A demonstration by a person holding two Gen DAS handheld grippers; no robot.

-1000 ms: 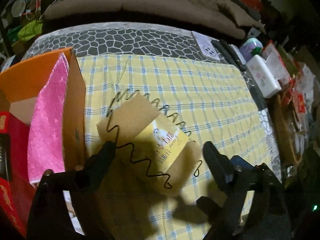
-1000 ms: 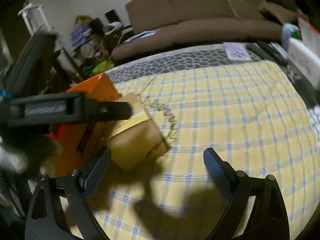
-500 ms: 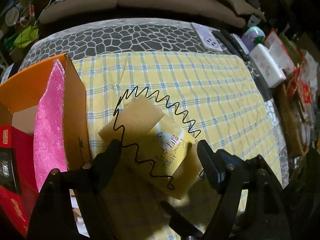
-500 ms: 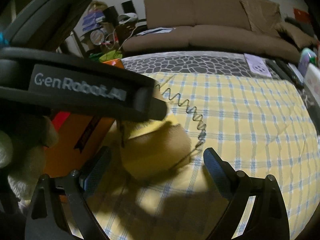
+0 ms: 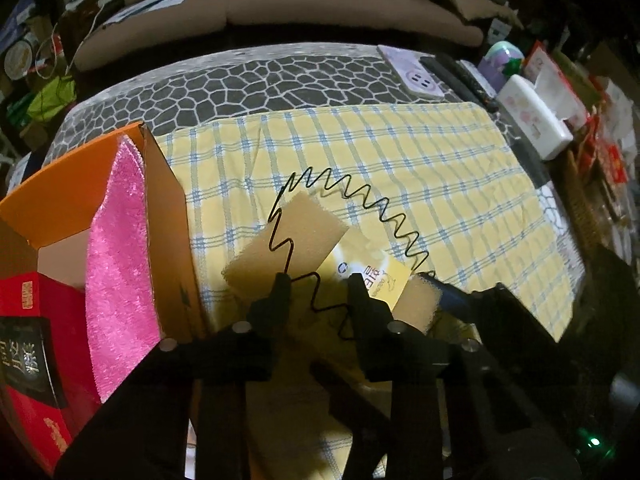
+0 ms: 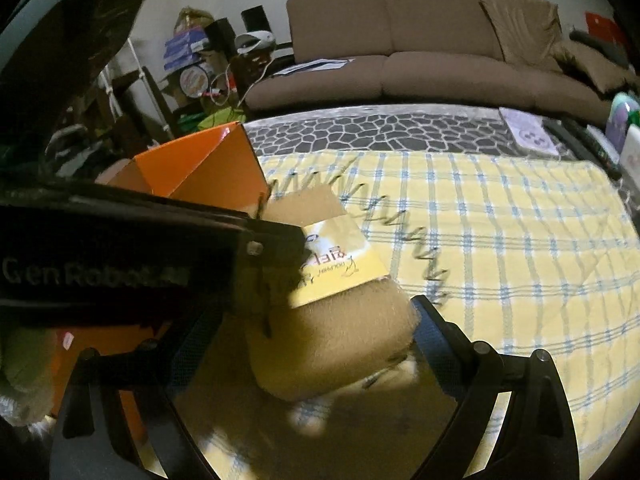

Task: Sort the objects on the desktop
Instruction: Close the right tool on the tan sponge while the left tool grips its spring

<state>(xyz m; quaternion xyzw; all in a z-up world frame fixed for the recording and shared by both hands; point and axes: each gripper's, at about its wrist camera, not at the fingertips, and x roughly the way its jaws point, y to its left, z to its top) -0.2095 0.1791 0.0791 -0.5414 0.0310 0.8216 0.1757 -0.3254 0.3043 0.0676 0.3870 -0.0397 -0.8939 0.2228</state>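
Left wrist view: sponge pack [image 5: 304,256] lying on the checked cloth [image 5: 420,168] just beside the orange box [image 5: 160,208], wrapped by a yellow label and ringed by a black zigzag wire [image 5: 360,196]. Left gripper [image 5: 318,296] closing, jaws narrow, straddling a wire loop over the pack's near end; firm pinch not certain. Probably light, soft and squashy, so best taken across the foam body or label band, not by the springy wire, likely to snag or slide. Right wrist view: right gripper [image 6: 316,328] spread wide and closing slightly, fingers flanking the same pack [image 6: 332,344], one finger [image 6: 436,332] touching or nearly touching its right end, the other partly hidden behind the left tool.
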